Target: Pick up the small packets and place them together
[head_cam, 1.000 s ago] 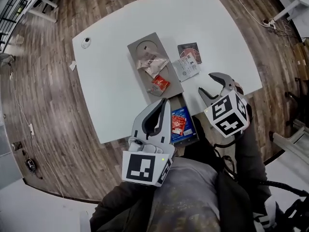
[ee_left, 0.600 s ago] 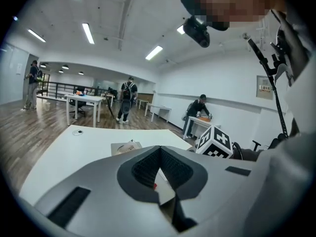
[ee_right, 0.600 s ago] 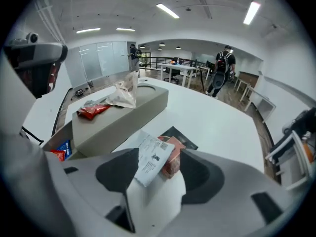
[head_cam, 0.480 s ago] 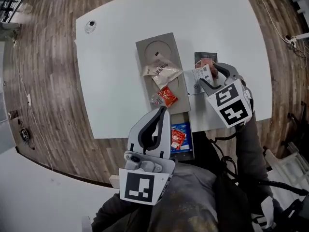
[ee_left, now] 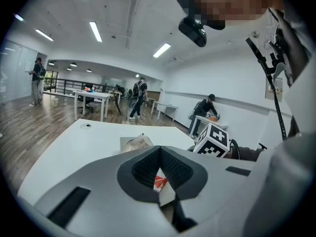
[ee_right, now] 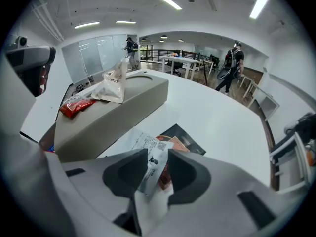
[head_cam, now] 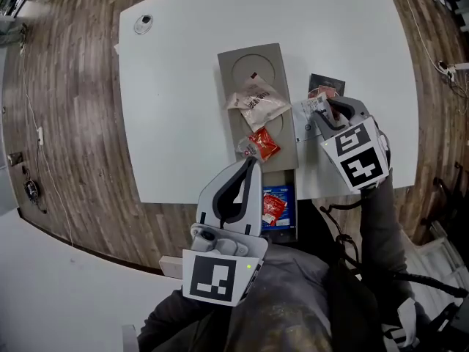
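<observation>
Just now, right gripper (ee_right: 157, 153) jaws closed on white packet (ee_right: 150, 174).

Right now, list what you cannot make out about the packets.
- White packet: print unreadable, crumpled in the right gripper's jaws, which have just been closing on it; right gripper view.
- Dark packet: near end covered by that gripper; head view.
- Red packet: only a sliver behind the left gripper; left gripper view.

Open lab hall — white tables (ee_left: 92, 96), strip lights (ee_left: 96, 31), wood floor (head_cam: 66, 123)
</observation>
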{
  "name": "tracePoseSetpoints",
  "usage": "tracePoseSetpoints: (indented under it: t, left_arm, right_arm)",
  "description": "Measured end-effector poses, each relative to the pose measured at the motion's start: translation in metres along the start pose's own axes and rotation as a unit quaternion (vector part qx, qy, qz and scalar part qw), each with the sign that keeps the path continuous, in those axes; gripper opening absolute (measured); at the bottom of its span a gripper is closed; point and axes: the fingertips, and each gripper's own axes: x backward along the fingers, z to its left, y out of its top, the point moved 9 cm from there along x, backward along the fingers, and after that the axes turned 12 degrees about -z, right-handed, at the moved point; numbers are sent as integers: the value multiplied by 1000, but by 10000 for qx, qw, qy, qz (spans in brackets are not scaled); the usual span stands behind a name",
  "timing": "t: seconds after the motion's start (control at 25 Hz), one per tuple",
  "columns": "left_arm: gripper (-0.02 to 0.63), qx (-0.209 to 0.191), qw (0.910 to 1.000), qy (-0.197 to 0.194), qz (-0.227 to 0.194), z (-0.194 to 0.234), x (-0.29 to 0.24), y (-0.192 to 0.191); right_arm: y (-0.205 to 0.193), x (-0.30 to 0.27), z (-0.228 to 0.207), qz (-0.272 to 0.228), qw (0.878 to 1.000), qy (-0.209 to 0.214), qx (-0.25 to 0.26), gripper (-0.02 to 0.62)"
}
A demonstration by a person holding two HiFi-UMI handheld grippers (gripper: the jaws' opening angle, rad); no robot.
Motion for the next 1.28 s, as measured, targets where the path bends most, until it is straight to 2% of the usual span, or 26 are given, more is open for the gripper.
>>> tracePoseSetpoints:
  t: [0.04, 0.08, 0.36, 0.64, 0.68, 0.72, 0.88, 1.04, 1.08, 1.28]
  left_arm:
    - [3, 6, 10000, -19, -9, 0, 1, 1]
    - [3, 10, 10000, -38, -19, 0, 2, 1]
    - [3, -11, 9996, -250, -155, -4, 15, 5]
    - [3, -44, 9988, -439, -197, -10, 26, 10]
    - [3, -56, 9988, -443, -202, -11, 25, 9]
    - [3, -64, 9988, -440, -191, -11, 25, 9]
    - [3, -72, 9991, -381, -144, -8, 18, 5]
    - [3, -59, 9993, -315, -171, -2, 12, 4]
    - [3, -48, 9994, -314, -166, -1, 11, 4]
    - [3, 31, 9991, -412, 56, 1, 13, 1]
  right_arm:
    - [0, 2, 1, -33, 10000, -72, 7, 112]
    - [0, 4, 2, -78, 9999, -139, -1, 3]
    - [2, 30, 11, -412, 9979, -490, -123, 3]
    - [-14, 44, 22, -461, 9954, -520, -660, 8]
    - [-16, 42, 22, -415, 9954, -476, -720, 46]
    - [-18, 39, 22, -360, 9954, -430, -777, 118]
    - [-24, 23, 19, -60, 9954, -295, -909, 158]
    - [-23, 13, 24, 106, 9955, -92, -940, 158]
    - [-22, 11, 26, 86, 9955, -35, -947, 128]
    - [-20, 15, 31, -179, 9948, 16, -1000, 72]
